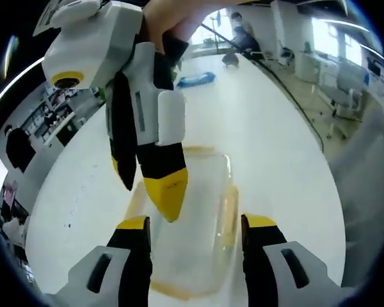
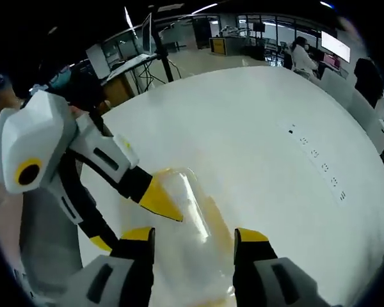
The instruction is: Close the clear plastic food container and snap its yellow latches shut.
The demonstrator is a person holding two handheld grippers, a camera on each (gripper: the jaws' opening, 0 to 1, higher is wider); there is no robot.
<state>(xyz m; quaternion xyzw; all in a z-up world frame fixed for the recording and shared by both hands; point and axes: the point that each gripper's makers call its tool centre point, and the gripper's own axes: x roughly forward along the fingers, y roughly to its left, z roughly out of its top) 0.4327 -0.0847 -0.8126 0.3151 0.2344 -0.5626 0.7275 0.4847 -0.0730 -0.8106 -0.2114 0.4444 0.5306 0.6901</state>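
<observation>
The clear plastic container point(image 1: 201, 192) lies on the white table, its lid on top and yellow latches point(image 1: 229, 211) along its sides. My left gripper point(image 1: 196, 224) is open, its jaws standing on either side of the near end of the container. The right gripper point(image 1: 147, 185) comes down from above, one yellow fingertip point(image 1: 168, 195) over the lid's left part. In the right gripper view the container point(image 2: 195, 211) runs between the jaws of my open right gripper point(image 2: 194, 235). The left gripper point(image 2: 131, 220) reaches in from the left, one yellow fingertip point(image 2: 160, 201) at the container's edge.
The round white table point(image 1: 256, 115) stretches far around the container. A blue object point(image 1: 196, 79) lies at its far end. Small dark marks point(image 2: 315, 153) dot the table top. A seated person point(image 2: 302, 57) and office desks stand beyond the table.
</observation>
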